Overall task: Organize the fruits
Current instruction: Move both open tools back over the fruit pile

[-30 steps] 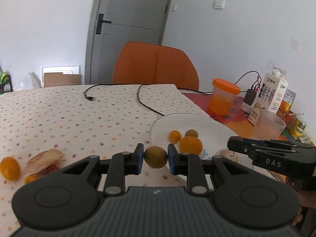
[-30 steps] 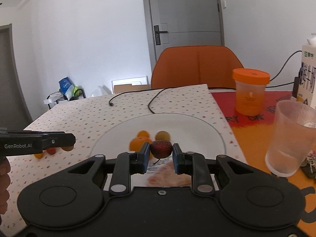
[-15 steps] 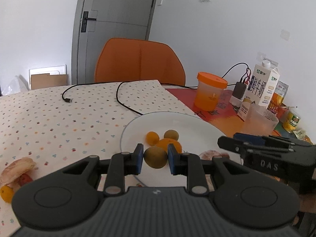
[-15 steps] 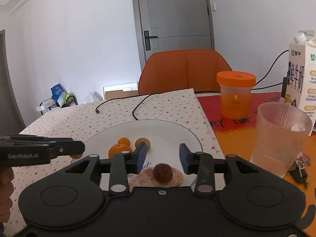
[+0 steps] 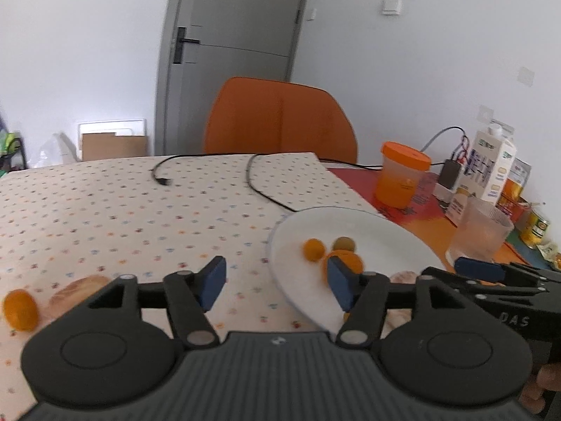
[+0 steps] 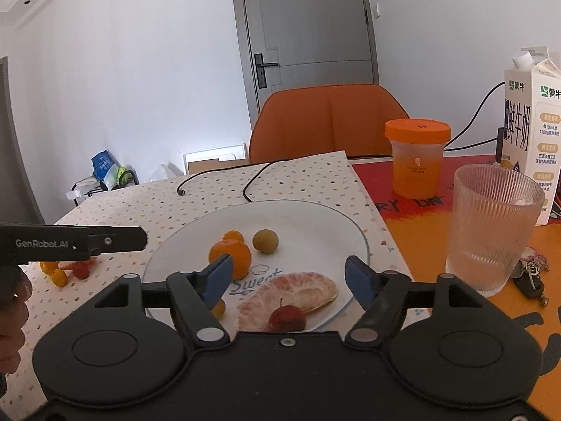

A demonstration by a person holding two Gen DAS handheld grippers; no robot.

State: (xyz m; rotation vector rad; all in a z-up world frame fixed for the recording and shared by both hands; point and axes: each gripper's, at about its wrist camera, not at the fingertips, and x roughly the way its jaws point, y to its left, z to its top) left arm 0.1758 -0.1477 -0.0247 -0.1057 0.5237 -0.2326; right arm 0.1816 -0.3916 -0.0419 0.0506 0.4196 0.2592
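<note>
Right wrist, plate [image 6: 350,231] holding orange [image 6: 231,254], longan [image 6: 265,241]

Glossy white plate [image 6: 350,235], ribbed glass [image 6: 491,224]

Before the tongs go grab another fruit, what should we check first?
1. Left tongs open and empty: ok.
2. Right tongs open and empty: ok.
3. Red fruit resting on the plate, not rolling off: ok.
4. All fruit off the tablecloth: not ok, an orange fruit lies there.
5. Bare room on the plate for more: ok.
6. Glass far enough from the right tongs' path: cannot tell.
</note>
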